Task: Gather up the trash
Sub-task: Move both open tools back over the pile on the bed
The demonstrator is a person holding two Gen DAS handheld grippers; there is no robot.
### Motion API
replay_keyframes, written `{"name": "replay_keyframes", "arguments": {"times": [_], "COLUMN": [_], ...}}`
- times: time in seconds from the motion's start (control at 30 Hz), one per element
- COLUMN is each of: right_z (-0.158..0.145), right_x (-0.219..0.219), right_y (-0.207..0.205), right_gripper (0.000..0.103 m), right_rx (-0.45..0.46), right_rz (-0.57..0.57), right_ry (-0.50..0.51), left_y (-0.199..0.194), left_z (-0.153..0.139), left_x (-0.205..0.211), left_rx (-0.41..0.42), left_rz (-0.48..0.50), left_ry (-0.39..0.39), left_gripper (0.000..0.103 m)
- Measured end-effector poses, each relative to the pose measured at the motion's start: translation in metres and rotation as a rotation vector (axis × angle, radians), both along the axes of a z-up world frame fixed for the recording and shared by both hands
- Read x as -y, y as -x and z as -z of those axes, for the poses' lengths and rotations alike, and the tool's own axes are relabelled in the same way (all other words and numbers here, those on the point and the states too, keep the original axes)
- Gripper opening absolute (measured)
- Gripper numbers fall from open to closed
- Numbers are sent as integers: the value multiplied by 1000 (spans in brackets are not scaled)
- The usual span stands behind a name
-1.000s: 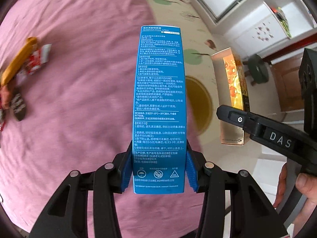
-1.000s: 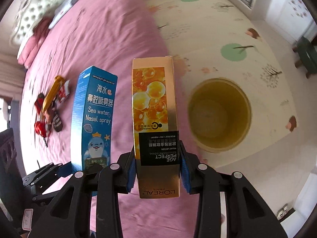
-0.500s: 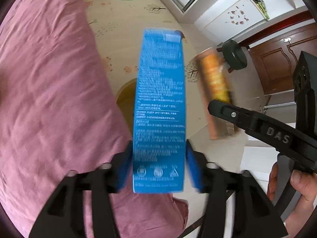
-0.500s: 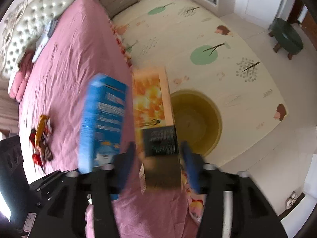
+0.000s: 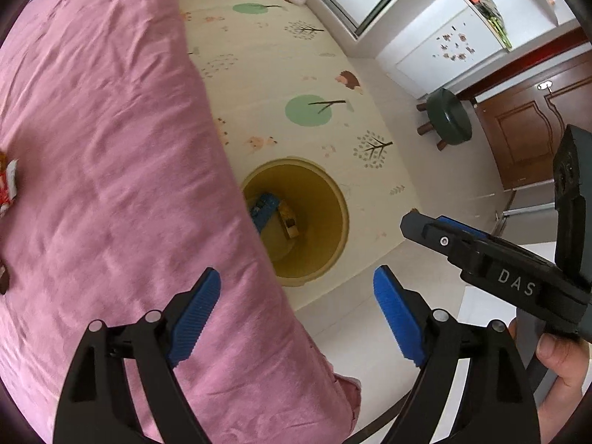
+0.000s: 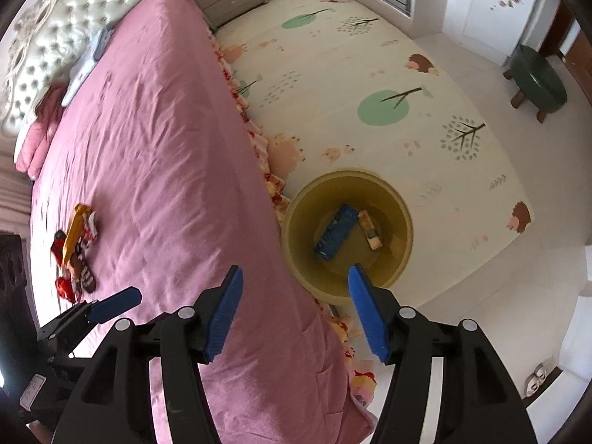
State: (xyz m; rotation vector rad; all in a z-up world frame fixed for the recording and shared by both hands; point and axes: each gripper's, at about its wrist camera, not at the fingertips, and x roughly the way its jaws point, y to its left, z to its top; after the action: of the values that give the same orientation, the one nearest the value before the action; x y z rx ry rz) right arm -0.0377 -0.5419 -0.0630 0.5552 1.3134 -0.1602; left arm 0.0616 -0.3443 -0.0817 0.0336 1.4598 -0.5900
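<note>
The blue box (image 6: 336, 232) and the orange box (image 6: 370, 235) lie side by side at the bottom of the yellow bin (image 6: 401, 218), the blue one on the side nearer the bed, the orange one just beside it. In the left wrist view the blue box (image 5: 263, 208) is partly hidden by the bed's edge, with the orange box (image 5: 288, 219) next to it inside the bin (image 5: 340, 229).

The bin stands on the play mat (image 6: 325, 74), close against the long edge of the bed (image 6: 148, 140).

The right gripper (image 6: 295, 309) hangs above the bed's edge and the bin's near rim, its blue pads spread wide with nothing between them. The left gripper (image 5: 296, 312) is likewise spread apart and empty, over the bed's edge. In the left view the right gripper (image 5: 436, 229) shows side-on at the right, a hand (image 5: 562, 362) on its grip.

More trash remains on the bed: a pile of wrappers (image 6: 76, 248), red, yellow and dark, lies well away from the bin toward the far side. One wrapper (image 5: 8, 185) shows at the left rim of the left view.

A green stool (image 6: 538, 81) stands on the bare floor beyond the mat.
</note>
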Motion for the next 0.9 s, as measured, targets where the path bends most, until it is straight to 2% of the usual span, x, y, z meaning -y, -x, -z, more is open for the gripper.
{"name": "replay_keyframes", "arguments": {"times": [0.33, 0.67, 0.9], "right_z": [-22, -32, -38], "right_x": [-72, -179, -248], "right_y": [-14, -26, -35], "right_gripper": [59, 59, 59], "right_rx": [29, 37, 50], "right_rz": [-122, -283, -355], "right_ry": [-11, -32, -42], "left_y": [8, 28, 33], "left_z": [-21, -22, -23], "left_x": [-75, -173, -246], "left_rx": [59, 76, 82], "left_rz": [-101, -213, -296], "left_ry": [-25, -65, -80], "left_gripper": [84, 84, 84]}}
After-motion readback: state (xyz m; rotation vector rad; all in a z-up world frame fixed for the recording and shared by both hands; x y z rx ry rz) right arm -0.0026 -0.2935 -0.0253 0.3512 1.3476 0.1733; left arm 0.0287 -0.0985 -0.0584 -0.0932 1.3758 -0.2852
